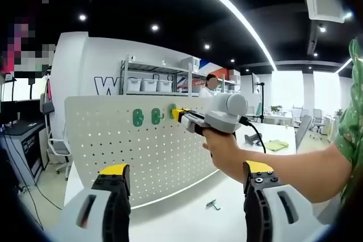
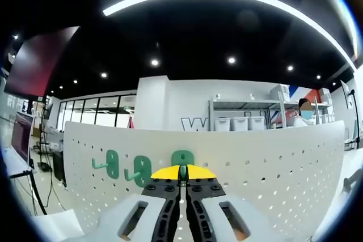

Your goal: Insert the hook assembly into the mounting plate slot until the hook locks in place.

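On the white desk [image 1: 187, 213] an upright white pegboard mounting plate [image 1: 142, 157] is stood, perforated with rows of small holes.

Item, mounted hooks: two green hooks [image 1: 146, 117] are seen fixed side by side near the upper edge of the plate in the left gripper view; in the right gripper view the same pair sits left of centre, prongs projecting toward the camera.

Item, hook assembly [image 2: 182, 162]: a third green hook is held against the plate face, just right of the mounted pair. Its rounded green top is seen above the yellow fingertips in the right gripper view. Whether it is seated in a slot cannot be told.

Item, right gripper [image 2: 182, 173]: jaws are brought together and clamped on the hook assembly. In the left gripper view it is seen from the side, carried in a person's hand [image 1: 227, 151], its yellow tip touching the plate.

Item, left gripper [image 1: 187, 177]: jaws stand wide apart, nothing between them, held back from the plate.

Item, small metal part [image 1: 213, 204]: laid on the desk before the plate, apart from everything else.

Item, background: storage shelves [image 1: 153, 80] with white bins are set behind the plate.
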